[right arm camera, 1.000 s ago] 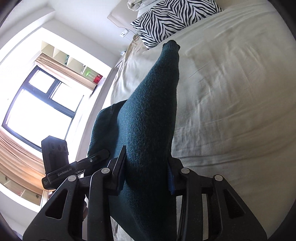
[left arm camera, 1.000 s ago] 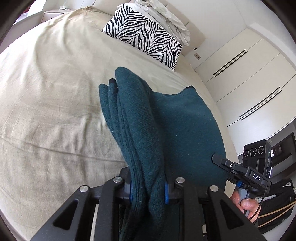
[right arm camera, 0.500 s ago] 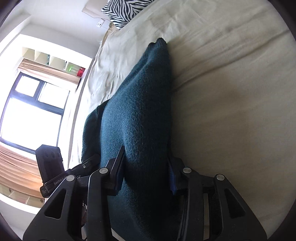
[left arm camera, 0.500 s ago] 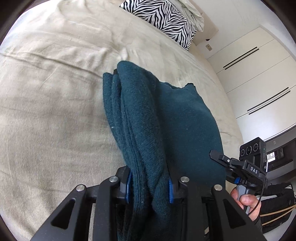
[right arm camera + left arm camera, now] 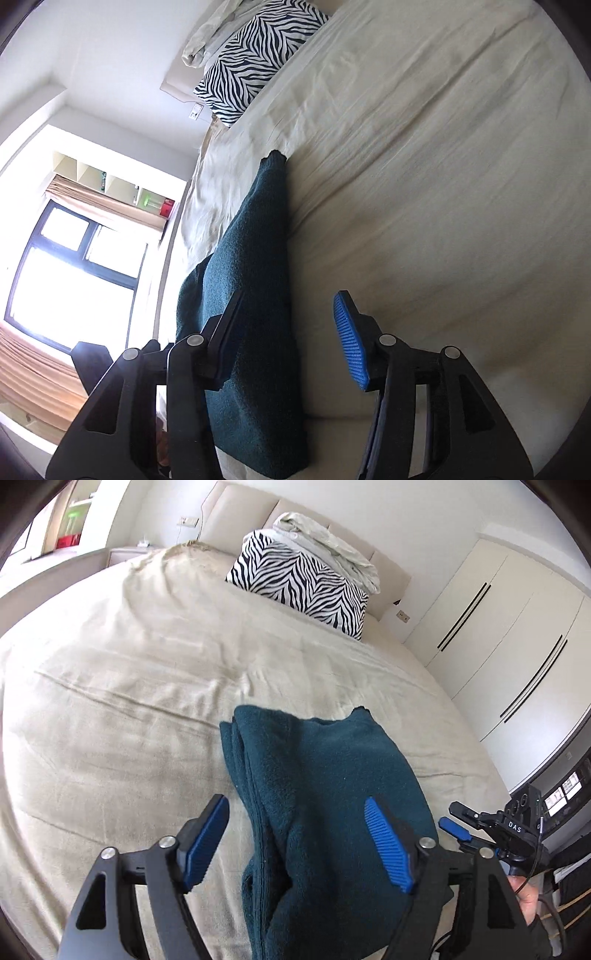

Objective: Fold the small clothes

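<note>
A dark teal knit garment (image 5: 317, 797) lies folded in layers on the beige bed sheet (image 5: 110, 709) near the bed's front edge. My left gripper (image 5: 295, 830) is open, its blue pads spread on either side of the garment's left folded edge. My right gripper (image 5: 288, 328) is open too, over the garment's other end (image 5: 255, 295); the cloth lies between its jaws, close to the left one. The right gripper also shows in the left wrist view (image 5: 458, 829), at the garment's right side.
A zebra-print pillow (image 5: 303, 587) with a crumpled pale sheet (image 5: 328, 546) on it sits at the headboard. White wardrobe doors (image 5: 498, 635) stand to the right. A window (image 5: 74, 273) and shelves are on the left side. Wide beige sheet lies beyond the garment.
Both grippers were shut on the garment and lowered it to the bed. Now both have opened and let go; the garment rests on the sheet.
</note>
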Demonstrator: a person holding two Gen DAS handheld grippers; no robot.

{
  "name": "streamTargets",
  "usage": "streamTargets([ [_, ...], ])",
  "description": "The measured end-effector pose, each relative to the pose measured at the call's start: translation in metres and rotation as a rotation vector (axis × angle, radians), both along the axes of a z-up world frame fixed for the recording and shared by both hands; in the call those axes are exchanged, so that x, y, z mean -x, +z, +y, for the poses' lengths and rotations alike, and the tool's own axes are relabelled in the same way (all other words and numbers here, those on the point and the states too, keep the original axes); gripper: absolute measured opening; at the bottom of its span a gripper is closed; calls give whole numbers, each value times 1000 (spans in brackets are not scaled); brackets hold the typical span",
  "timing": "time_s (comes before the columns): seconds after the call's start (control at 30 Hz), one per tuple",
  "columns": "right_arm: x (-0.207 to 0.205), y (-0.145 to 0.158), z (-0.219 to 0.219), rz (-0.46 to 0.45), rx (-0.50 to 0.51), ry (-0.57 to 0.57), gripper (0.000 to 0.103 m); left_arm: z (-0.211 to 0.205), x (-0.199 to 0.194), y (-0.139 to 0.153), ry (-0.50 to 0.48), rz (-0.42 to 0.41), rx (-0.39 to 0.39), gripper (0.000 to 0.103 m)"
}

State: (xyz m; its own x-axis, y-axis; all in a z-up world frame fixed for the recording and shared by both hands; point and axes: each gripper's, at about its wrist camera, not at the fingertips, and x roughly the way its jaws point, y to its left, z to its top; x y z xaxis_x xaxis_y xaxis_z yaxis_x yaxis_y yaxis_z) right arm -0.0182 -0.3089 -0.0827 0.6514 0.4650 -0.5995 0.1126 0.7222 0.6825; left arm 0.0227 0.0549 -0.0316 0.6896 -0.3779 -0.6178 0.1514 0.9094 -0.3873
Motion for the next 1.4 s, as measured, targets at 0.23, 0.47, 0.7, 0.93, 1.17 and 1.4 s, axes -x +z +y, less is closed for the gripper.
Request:
streamTargets([
  [0.23,59,121,30,-325,476,-134,70,-30,57,82,192,-377,-353,103],
  [0.47,115,219,66,-670,679,-185,103,-32,97,135,260,-542,-403,103],
  [0.7,103,229,91,-516,593,-14,103,-48,79,117,211,-308,-543,103],
  [0.93,73,160,107,-166,540,46,103,-37,70,65,207,-90,-437,103],
  [1.17,63,118,120,-58,596,35,103,-28,65,36,206,15,-393,103],
  [1.4,60,96,126,-10,622,42,103,-33,64,20,187,47,-401,103],
])
